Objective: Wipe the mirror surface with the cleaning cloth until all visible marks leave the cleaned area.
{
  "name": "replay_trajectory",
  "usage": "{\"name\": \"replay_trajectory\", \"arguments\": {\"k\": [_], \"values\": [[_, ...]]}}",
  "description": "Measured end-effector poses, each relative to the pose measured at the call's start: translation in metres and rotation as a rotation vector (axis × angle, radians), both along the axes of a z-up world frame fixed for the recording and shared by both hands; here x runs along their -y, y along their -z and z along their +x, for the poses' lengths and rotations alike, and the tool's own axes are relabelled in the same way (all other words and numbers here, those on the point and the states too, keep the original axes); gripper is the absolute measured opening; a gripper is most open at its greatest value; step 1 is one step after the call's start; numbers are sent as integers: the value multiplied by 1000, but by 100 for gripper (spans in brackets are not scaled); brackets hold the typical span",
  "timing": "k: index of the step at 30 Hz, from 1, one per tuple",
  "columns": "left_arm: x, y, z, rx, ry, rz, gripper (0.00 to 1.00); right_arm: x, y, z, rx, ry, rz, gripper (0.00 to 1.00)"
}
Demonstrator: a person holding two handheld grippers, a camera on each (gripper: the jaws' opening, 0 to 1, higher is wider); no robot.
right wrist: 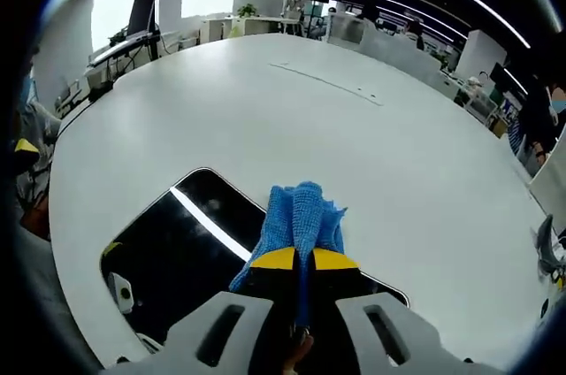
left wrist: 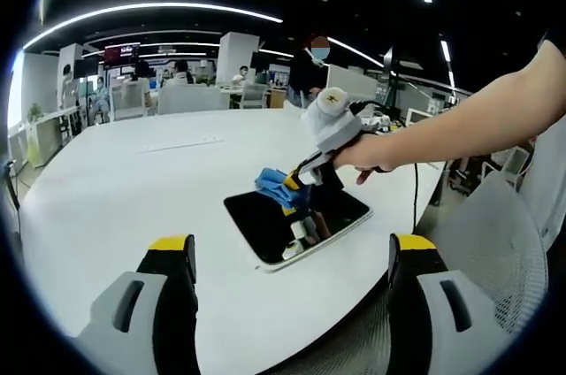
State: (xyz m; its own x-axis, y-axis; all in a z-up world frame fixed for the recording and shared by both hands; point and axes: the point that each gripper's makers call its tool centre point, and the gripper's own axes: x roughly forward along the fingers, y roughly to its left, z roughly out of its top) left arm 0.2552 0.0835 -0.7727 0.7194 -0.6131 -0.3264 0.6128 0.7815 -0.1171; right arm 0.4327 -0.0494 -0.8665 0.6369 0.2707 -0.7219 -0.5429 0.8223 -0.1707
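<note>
On a large, rounded white worktop (left wrist: 133,189) lies a dark, glossy rectangular mirror (left wrist: 265,225) with rounded corners and a thin pale rim, flat and near the worktop's edge. Its surface reflects a bright ceiling light strip and part of the hand-held grippers. A crumpled blue woven cleaning cloth (right wrist: 301,216) rests on the mirror, pinched between the yellow-tipped jaws of the right hand-held gripper (right wrist: 296,260), which are closed tight on its near end; the cloth's free end spreads over the mirror's far edge towards the bare worktop. In the left gripper view the same right hand-held gripper (left wrist: 296,182), held by a person's hand (left wrist: 363,154) on a bare forearm, presses the cloth (left wrist: 279,187) down on the mirror's far part. The left hand-held gripper (left wrist: 292,256) hangs above the worktop's near edge with its black, yellow-tipped jaws spread wide and nothing between them. No container and no readable writing can be made out. A faint seam line crosses the worktop farther off. Around it is an open office with long ceiling light strips, a ceiling vent, white columns, desks, monitors, a grey mesh chair (left wrist: 495,242) beside the worktop, and several people in the distance.
</note>
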Motion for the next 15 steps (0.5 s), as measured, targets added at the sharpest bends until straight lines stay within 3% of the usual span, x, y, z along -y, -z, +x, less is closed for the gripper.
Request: {"name": "replay_trajectory", "arguments": {"k": [15], "values": [[1, 1, -2, -8, 4, 2, 89, 6, 5, 6, 27, -39, -19, 0]]}}
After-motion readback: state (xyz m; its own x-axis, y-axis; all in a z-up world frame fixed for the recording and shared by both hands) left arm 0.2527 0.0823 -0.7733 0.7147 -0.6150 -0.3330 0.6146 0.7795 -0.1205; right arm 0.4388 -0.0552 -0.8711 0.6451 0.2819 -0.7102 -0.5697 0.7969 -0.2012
